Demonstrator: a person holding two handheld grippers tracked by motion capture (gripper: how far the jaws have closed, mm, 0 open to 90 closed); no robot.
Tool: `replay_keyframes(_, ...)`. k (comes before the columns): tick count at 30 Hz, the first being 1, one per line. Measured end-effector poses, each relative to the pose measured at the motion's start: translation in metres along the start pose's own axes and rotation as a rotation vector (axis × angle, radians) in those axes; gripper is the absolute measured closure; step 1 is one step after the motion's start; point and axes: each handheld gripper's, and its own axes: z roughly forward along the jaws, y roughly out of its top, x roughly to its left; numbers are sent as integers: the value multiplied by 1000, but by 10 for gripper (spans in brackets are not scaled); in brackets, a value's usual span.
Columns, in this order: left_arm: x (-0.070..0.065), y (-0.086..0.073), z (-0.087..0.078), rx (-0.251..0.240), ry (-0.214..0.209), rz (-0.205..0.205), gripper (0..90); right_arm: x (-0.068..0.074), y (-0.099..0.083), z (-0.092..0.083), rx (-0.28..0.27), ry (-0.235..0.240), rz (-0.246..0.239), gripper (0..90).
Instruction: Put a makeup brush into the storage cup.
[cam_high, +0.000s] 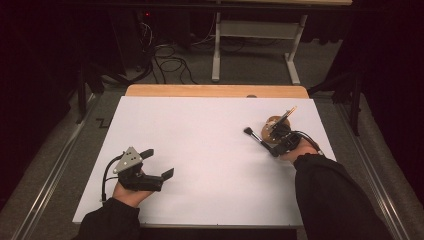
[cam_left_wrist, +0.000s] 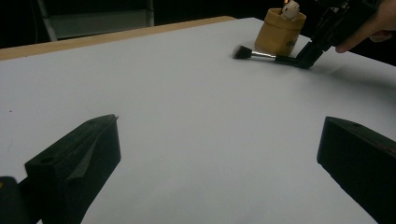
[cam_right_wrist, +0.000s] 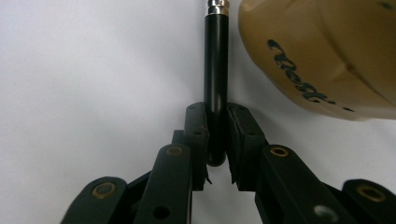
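Black brush (cam_right_wrist: 216, 70) pinched by right claw (cam_right_wrist: 217, 122) at the very end of the handle, jaws pressed together on it, with only a short piece of handle between the pads. Lying low on the table (cam_high: 200, 125) near the right edge, toward the far right corner, bristles pointing to the middle, handle just beside the wooden cup (cam_right_wrist: 327, 56). Probably about to be lifted and set into that cup. First danger, as a judgement: a round and glossy handle held so near its tip. Could turn in the pads once raised, with the long bristle end hanging down, or could slide out completely if swung fast. Squeezing harder on such a round shape might also push it forward out of the grip. Second danger: the cup so close on one side. Easy to knock with a jaw or with the handle while rising or turning; looks light, already carries a thin stick and a small pale figure, so could tip or slide toward the right edge. Third: bristles catching on the rim during the lowering, if brought in at a slant, and bending or dragging the cup along. Left claw (cam_high: 161, 162) spread wide, holding nothing, near the near left corner, well apart from all this, so of no help to steady the cup. Better to lift slowly and clear of the cup before any turning.
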Motion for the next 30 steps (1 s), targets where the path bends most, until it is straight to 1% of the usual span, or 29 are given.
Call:
replay_keyframes(2, 0, 0, 0, 0, 0, -2, 2, -1, -1, -3, -9, 0, -14, 808)
replay_keyframes(5, 0, 0, 0, -1, 0, 0, 2, 2, -3, -9, -8, 4, -10, 808)
replay_keyframes(6, 0, 0, 0, -1, 0, 1, 2, 3, -3, -10, -12, 1, -16, 808)
replay_keyframes(8, -1, 0, 0, -2, -1, 1, 2, 6, -5, -14, -15, -3, -10, 808)
replay_keyframes(13, -1, 0, 0, -1, 1, 0, 2, 14, -10, -24, -26, -7, -28, 807)
replay_keyframes(14, -1, 0, 0, -1, 2, -1, 2, 17, -12, -27, -23, -10, -2, 808)
replay_keyframes(16, -1, 0, 0, -2, 3, -1, 2, 20, -15, -30, -29, -19, 2, 808)
replay_keyframes(17, -1, 0, 0, -2, 3, -1, 2, 20, -16, -31, -37, -19, -20, 807)
replay_keyframes(18, -1, 0, 0, -2, 2, -1, 2, 21, -18, -33, -34, -20, -20, 808)
replay_keyframes(21, -2, 0, 0, -2, 2, -2, 2, 26, -24, -36, -35, -21, -6, 807)
replay_keyframes(22, -1, 0, 0, 0, 3, -2, 2, 27, -26, -36, -42, -21, -10, 808)
replay_keyframes(25, -1, 0, 1, 3, 4, -2, 2, 33, -33, -37, -46, -20, 0, 808)
replay_keyframes(30, -3, 0, 1, 5, 5, 1, 2, 39, -43, -38, -76, -15, 22, 808)
